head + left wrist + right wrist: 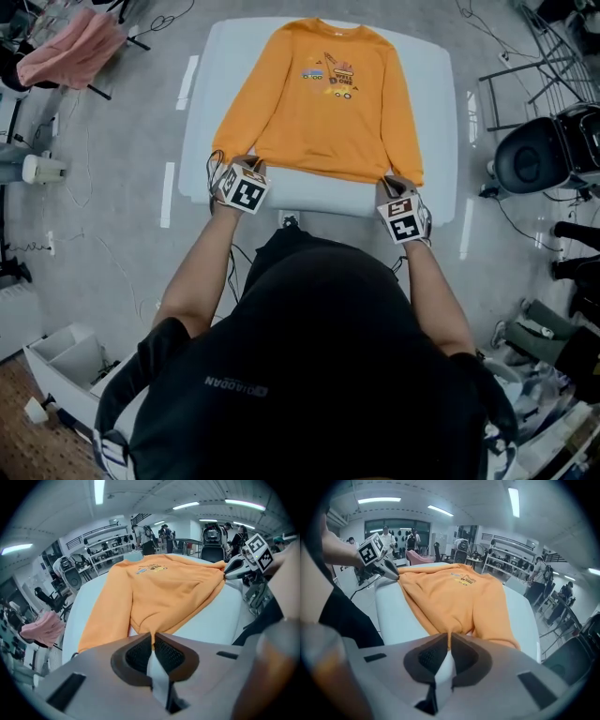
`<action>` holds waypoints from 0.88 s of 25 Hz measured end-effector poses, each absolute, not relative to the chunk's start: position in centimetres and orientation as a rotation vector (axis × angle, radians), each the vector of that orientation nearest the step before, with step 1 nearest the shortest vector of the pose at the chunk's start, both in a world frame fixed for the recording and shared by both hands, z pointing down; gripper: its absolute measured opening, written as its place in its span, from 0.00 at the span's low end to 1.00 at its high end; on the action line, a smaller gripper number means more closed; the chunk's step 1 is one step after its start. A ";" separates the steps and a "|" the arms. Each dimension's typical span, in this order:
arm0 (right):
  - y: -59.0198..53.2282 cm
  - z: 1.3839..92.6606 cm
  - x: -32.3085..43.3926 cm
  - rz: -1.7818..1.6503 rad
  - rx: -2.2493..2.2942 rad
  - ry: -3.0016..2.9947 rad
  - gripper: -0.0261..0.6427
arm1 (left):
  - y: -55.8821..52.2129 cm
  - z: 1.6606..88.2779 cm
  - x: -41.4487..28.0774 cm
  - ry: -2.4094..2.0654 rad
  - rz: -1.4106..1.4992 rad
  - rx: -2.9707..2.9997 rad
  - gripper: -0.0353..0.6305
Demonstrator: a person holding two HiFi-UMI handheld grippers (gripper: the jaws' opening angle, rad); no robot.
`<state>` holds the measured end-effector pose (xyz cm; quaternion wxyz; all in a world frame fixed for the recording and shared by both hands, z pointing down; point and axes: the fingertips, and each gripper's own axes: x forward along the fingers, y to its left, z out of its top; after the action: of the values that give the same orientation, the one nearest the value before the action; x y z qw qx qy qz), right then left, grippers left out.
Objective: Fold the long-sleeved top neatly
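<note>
An orange long-sleeved top [319, 103] with a small digger print lies flat, front up, on the white table [433, 84], sleeves down along its sides. My left gripper [246, 171] sits at the near left corner of the hem; in the left gripper view its jaws [153, 637] are pinched shut on a thin fold of orange fabric [159, 588]. My right gripper [395, 184] is at the near right hem corner, and in the right gripper view [450, 637] it is likewise shut on the orange hem [450, 592]. Each gripper shows in the other's view, nipping the far corner.
A pink cloth [70, 47] hangs on a stand at the far left. A black chair [530, 155] stands right of the table, with a metal rack behind it. A white bin [66, 361] sits at the near left. Cables trail on the grey floor.
</note>
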<state>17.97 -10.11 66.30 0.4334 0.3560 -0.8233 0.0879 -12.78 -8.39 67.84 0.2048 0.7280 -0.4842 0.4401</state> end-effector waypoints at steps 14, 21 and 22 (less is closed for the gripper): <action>-9.1 65.9 19.3 0.206 0.823 -2.069 0.07 | -5.0 66.2 -12.4 -1.384 1.054 1.966 0.08; -8.1 64.4 19.2 0.269 0.814 -2.118 0.19 | -4.1 65.8 -12.2 -1.369 1.067 1.949 0.16; -7.9 63.4 19.3 0.279 0.830 -2.149 0.19 | -3.8 65.1 -12.1 -1.367 1.058 1.960 0.19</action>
<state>19.26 -7.93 63.40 0.3991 0.3279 -0.8492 0.1104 -12.06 -3.80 65.10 0.2610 0.7241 -0.5049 0.3907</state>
